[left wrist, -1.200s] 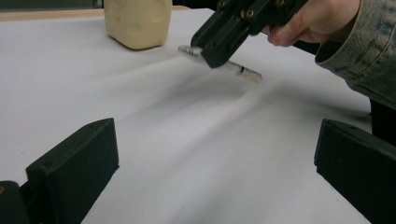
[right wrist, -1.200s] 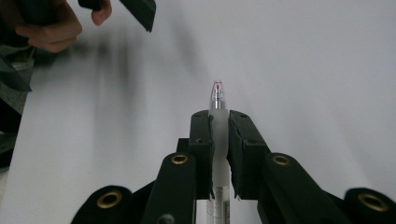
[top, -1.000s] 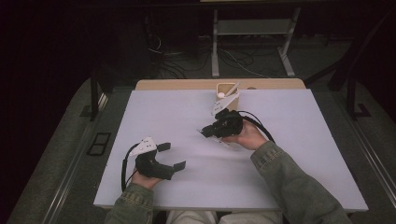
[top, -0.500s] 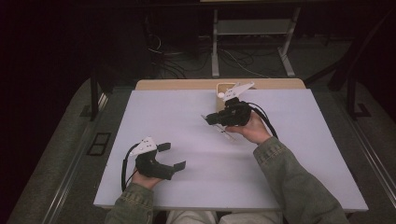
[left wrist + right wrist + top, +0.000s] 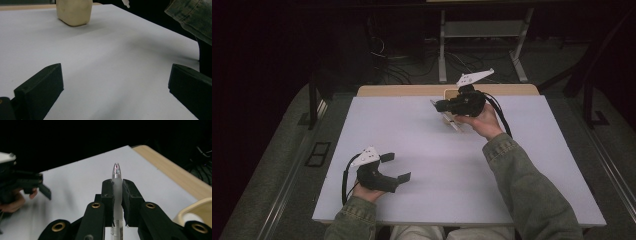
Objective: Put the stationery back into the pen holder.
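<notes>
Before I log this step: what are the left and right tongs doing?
Left tongs: open, holding nothing.
Right tongs: closed on a pen.

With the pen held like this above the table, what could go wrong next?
1. The right gripper pinches the smooth, round pen between narrow jaws only, so it might slip or twist when moved.
2. The cream container stands near the table's far edge, close under that hand; a careless swing could knock it.
3. The left gripper rests open, too far away to help catch a dropped pen.
</notes>
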Demonstrator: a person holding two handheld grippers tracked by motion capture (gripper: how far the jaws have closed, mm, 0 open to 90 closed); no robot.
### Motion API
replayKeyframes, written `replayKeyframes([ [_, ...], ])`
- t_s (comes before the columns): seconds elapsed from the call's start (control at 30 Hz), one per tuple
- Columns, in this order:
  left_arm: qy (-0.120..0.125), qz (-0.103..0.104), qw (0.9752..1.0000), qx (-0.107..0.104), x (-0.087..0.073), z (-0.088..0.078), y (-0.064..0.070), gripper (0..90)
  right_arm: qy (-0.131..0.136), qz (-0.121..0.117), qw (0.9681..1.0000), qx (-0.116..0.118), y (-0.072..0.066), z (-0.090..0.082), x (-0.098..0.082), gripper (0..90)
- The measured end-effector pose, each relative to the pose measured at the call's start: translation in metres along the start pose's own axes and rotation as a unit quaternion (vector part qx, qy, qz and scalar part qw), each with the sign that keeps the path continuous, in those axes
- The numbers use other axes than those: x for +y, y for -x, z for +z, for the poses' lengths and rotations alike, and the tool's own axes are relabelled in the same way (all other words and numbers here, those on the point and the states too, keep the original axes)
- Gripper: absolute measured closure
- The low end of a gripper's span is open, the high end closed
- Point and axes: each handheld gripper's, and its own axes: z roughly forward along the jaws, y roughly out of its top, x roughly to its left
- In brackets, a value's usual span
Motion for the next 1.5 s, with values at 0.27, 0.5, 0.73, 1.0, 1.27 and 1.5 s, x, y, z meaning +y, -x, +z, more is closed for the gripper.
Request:
replayKeyframes([
  [0.27, 0.002, -0.002, 1.0000, -0.001, 0.000, -0.001, -0.001, 0.0, 0.022, 0.011, 0.9993, -0.026, 0.020, -0.004, 0.019, 79.7],
  [0.5, 0.003, -0.001, 1.0000, 0.000, 0.000, -0.001, -0.001, 0.0, 0.034, 0.018, 0.9982, -0.046, 0.034, -0.007, 0.033, 79.7],
  [0.73, 0.005, -0.002, 1.0000, -0.001, 0.000, -0.001, -0.002, 0.0, 0.058, 0.022, 0.9964, -0.057, 0.046, -0.008, 0.045, 79.7],
  [1.0, 0.006, -0.005, 1.0000, -0.002, 0.000, -0.001, -0.003, 0.0, 0.075, 0.032, 0.9934, -0.081, 0.062, -0.002, 0.047, 79.6],
  [1.27, 0.007, -0.005, 1.0000, -0.003, 0.000, -0.002, -0.003, 0.0, 0.088, 0.038, 0.9900, -0.103, 0.073, 0.003, 0.042, 79.6],
  [1.5, 0.007, -0.003, 1.0000, -0.003, 0.001, -0.002, -0.003, 0.0, 0.099, 0.033, 0.9882, -0.113, 0.077, 0.008, 0.036, 79.6],
])
